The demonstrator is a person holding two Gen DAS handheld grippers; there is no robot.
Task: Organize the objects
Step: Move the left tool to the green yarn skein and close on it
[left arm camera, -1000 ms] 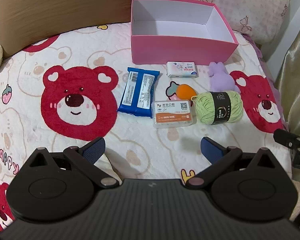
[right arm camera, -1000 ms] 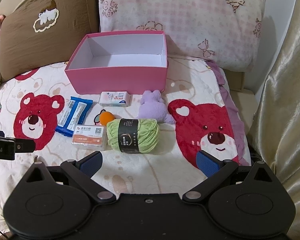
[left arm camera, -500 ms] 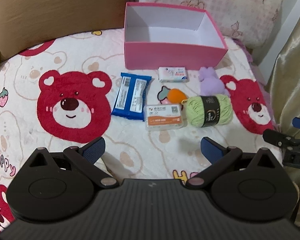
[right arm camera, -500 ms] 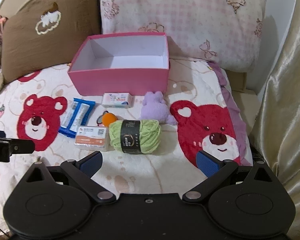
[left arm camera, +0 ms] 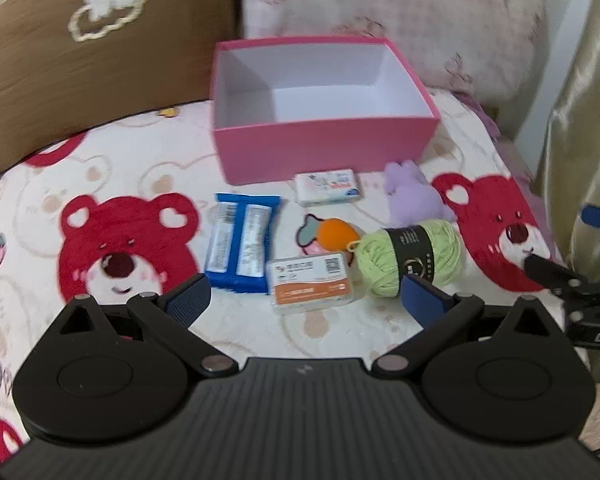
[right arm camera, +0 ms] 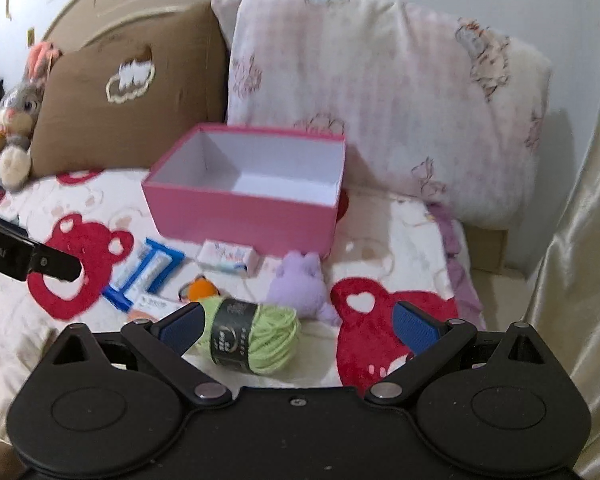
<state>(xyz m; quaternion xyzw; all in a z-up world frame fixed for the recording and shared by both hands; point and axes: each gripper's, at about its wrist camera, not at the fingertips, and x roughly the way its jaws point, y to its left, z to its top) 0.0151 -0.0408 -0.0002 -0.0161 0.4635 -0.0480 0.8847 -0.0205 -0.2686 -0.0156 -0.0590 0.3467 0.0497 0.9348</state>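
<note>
An open, empty pink box (left arm camera: 324, 148) (right arm camera: 244, 216) stands at the back of the bed. In front of it lie a blue packet (left arm camera: 240, 240) (right arm camera: 144, 272), a small white tissue pack (left arm camera: 327, 186) (right arm camera: 228, 258), an orange ball (left arm camera: 336, 232) (right arm camera: 202, 288), a clear floss case with an orange label (left arm camera: 312, 282), a green yarn skein (left arm camera: 412, 256) (right arm camera: 252, 338) and a purple plush (left arm camera: 410, 198) (right arm camera: 300, 284). My left gripper (left arm camera: 306, 300) is open above the floss case. My right gripper (right arm camera: 298, 326) is open, close above the yarn.
A brown pillow (left arm camera: 92, 52) and a pink checked pillow (right arm camera: 380, 92) lean behind the box. A plush rabbit (right arm camera: 18, 120) sits at far left. A gold curtain (right arm camera: 572, 240) hangs on the right past the bed edge.
Both grippers have moved forward and lower toward the objects; the right one now sits just over the yarn. Both stay open. No object has moved.
</note>
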